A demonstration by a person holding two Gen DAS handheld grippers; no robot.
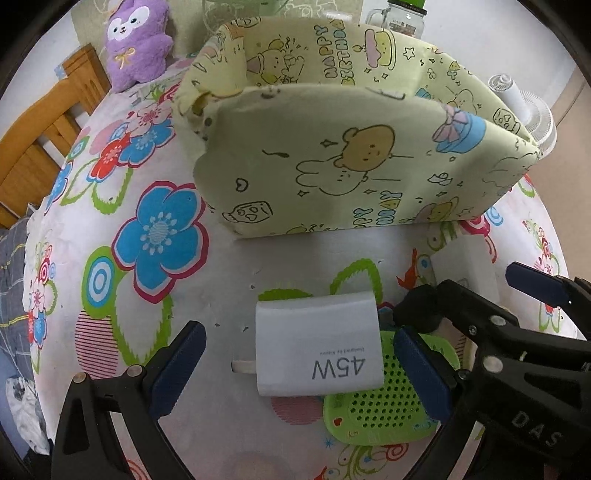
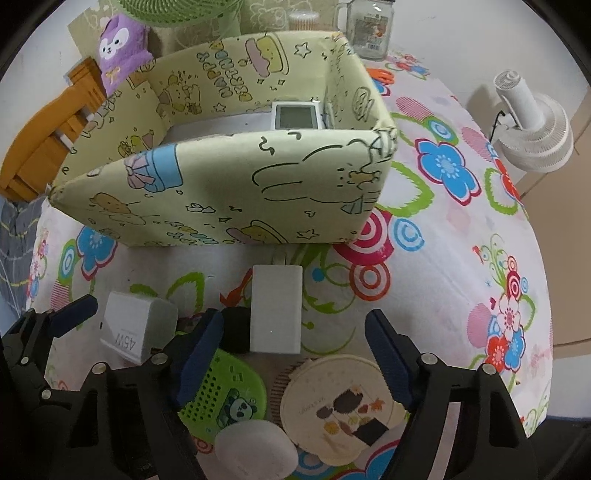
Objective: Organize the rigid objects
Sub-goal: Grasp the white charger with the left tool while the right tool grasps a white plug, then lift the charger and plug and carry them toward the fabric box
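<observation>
1. Both jaws spread, gripping nothing: my left gripper [image 1: 299, 373] straddles the 45W charger [image 1: 317, 350], my right gripper [image 2: 295, 354] straddles a plain white adapter [image 2: 276, 310].
2. Both white blocks lie on the floral tabletop [image 2: 461, 266], near the yellow fabric box [image 2: 229, 192].

A purple plush toy [image 1: 138, 40] stands at the far end of the bench, whose cloth [image 2: 461, 266] is white with bright blue, red and green flowers. Beside it, off the bench's edge, is a wooden chair [image 1: 40, 147], and behind it the green grille of a fan [image 2: 177, 13]. A clear glass jar with a handle [image 2: 365, 27] stands at the far edge, and a small white fan [image 2: 532, 122] sits near the right edge.
</observation>
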